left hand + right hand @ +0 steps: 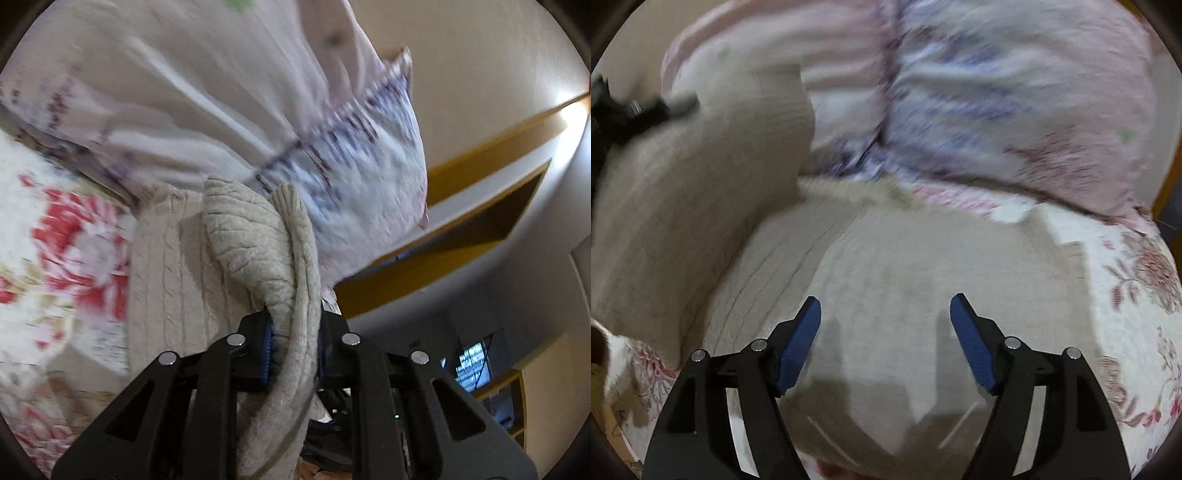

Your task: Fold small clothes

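A beige cable-knit sweater (886,280) lies spread on a floral bedspread (1137,332). In the left wrist view my left gripper (293,332) is shut on a bunched fold of that sweater (258,240), which is lifted off the bed and hangs down between the pads. The right wrist view shows the same left gripper (646,110) as a dark blur at the upper left, holding the raised sweater edge (701,184). My right gripper (884,314) stands open just above the flat part of the sweater, with nothing between its blue pads (801,343).
A pale pink pillow with blue and purple print (997,103) lies at the head of the bed behind the sweater. In the left wrist view a wall with yellow wood trim (480,147) and a dark window (472,365) lie to the right.
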Demonstrator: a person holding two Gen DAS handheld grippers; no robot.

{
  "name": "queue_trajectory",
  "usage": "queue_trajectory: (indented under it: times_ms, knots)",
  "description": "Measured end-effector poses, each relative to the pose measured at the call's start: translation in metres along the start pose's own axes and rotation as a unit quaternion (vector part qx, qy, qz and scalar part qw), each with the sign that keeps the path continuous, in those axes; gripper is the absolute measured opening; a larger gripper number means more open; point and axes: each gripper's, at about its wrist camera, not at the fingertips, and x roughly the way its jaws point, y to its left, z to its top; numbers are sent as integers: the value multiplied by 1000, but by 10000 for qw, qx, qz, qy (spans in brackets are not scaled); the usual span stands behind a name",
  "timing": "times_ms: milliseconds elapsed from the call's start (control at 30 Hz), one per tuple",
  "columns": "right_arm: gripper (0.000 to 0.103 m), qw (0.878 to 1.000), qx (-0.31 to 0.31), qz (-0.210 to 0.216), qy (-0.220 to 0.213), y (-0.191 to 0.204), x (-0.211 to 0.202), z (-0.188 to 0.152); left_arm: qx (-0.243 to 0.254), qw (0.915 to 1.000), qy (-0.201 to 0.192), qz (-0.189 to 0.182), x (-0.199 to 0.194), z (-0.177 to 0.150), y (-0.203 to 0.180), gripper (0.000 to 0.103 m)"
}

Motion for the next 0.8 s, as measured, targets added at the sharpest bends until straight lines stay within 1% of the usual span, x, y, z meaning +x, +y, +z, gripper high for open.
queue_trajectory:
  times_ms: [67,133,200,267,300,333,367,433,467,500,533,567,600,633,700,767,800]
  knots:
    - [74,9994,267,5,-231,-23,-18,-5,37,9999,134,-92,18,-6,-9,17]
    - [74,9975,584,98,-381,-45,-31,-6,77,9995,249,-155,34,-14,-15,17]
    - [75,9933,992,338,-488,-69,-43,-6,169,9986,457,-202,57,-26,-22,17]
    - [75,9863,1421,659,-509,-91,-48,-7,300,9973,655,-171,81,-40,-27,17]
    - [75,9818,1637,830,-490,-101,-48,-6,340,9966,743,-128,91,-47,-29,17]
    - [75,9742,1921,1104,-429,-112,-46,-8,400,9951,903,-47,106,-56,-30,18]
    - [75,9691,2071,1293,-361,-118,-40,-7,435,9931,1085,38,120,-62,-29,20]
    - [75,9538,2457,1722,-151,-130,-31,-10,335,9898,1380,85,138,-70,-26,26]
    - [75,9471,2603,1880,-44,-134,-25,-11,232,9886,1487,-76,140,-72,-25,28]
    - [77,9418,2709,1992,15,-136,-23,-14,140,9870,1579,-251,138,-73,-26,32]
    - [78,9325,2863,2202,26,-140,-21,-16,157,9872,1563,-263,132,-72,-26,36]
    - [78,9194,3055,2474,63,-144,-20,-19,215,9880,1497,-326,124,-69,-27,51]
    - [78,9132,3171,2554,136,-147,-17,-20,258,9887,1413,-433,117,-67,-28,62]
    - [78,9077,3296,2589,208,-153,-15,-22,322,9908,1225,-474,102,-62,-28,66]
    - [78,8988,3475,2656,282,-160,-11,-25,416,9947,902,-253,79,-52,-25,70]
    - [78,8944,3565,2673,392,-163,-6,-28,506,9970,575,129,57,-45,-17,71]
    - [78,8943,3563,2669,459,-162,-3,-30,538,9964,431,499,48,-42,-10,71]
